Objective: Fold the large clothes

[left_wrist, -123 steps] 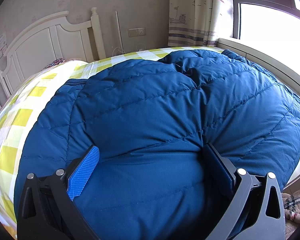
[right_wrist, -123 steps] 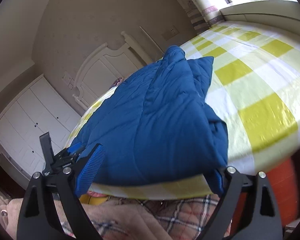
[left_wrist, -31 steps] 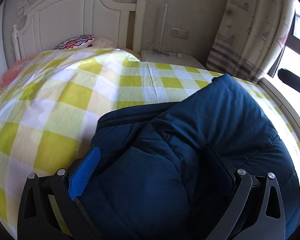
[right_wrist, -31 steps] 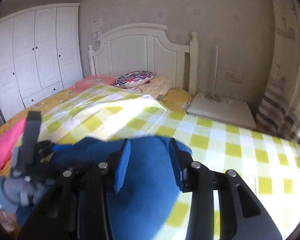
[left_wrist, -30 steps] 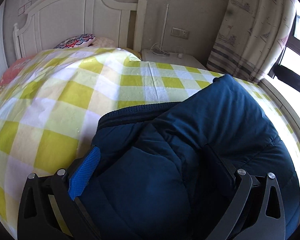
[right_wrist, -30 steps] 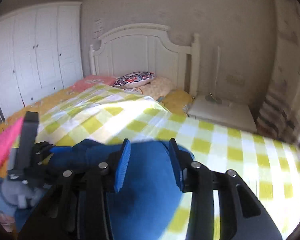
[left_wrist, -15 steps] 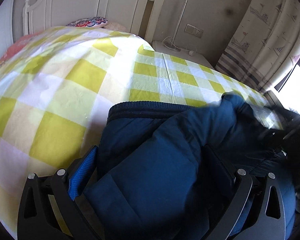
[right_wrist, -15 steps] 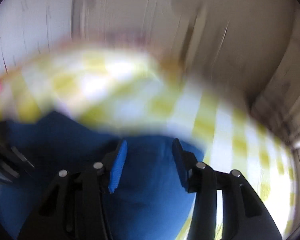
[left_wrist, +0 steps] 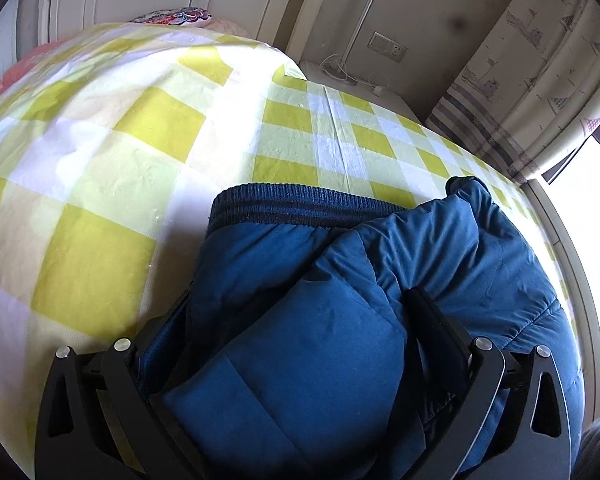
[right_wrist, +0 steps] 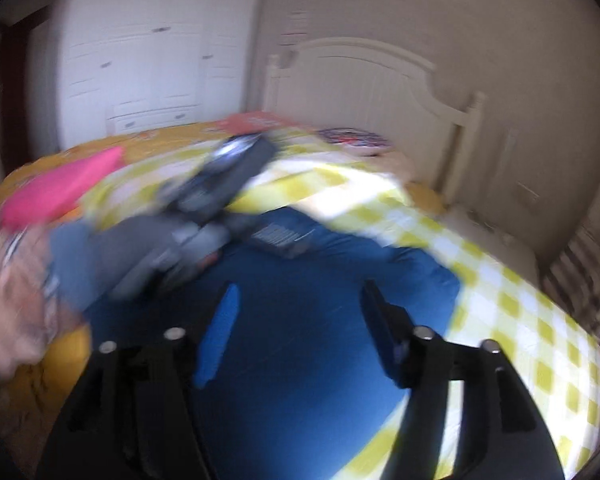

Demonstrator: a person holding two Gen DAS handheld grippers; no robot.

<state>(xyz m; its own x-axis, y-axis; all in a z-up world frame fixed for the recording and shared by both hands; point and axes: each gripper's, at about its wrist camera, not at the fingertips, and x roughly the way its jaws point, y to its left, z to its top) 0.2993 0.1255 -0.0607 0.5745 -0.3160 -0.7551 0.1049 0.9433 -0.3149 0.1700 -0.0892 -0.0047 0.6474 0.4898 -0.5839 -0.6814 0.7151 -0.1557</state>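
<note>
A blue quilted jacket [left_wrist: 340, 320] lies folded on the yellow-checked bed [left_wrist: 140, 140], its ribbed hem [left_wrist: 300, 204] towards the headboard. My left gripper [left_wrist: 300, 296] stands wide around a thick bundle of the jacket. The fabric bulges between both fingers, presses against them and hides the left pad. In the blurred right wrist view, my right gripper [right_wrist: 300, 288] hovers just over the jacket [right_wrist: 320, 360]. Its jaws are opening, with nothing pinched between the pads. A grey-gloved hand [right_wrist: 100, 256] shows at the left there, carrying the left gripper's body.
A white headboard [right_wrist: 360, 80] and a patterned pillow [left_wrist: 172, 16] lie at the bed's far end. A white wardrobe [right_wrist: 148, 60] stands at the back left. A nightstand [left_wrist: 340, 76] and a curtain [left_wrist: 540, 60] border the bed's right side. A pink item [right_wrist: 60, 188] lies on the bed's left.
The right gripper has swung across over the jacket and its jaws have spread apart. The left gripper has tipped down and moved closer to the jacket's hem, keeping the same bundle between its fingers.
</note>
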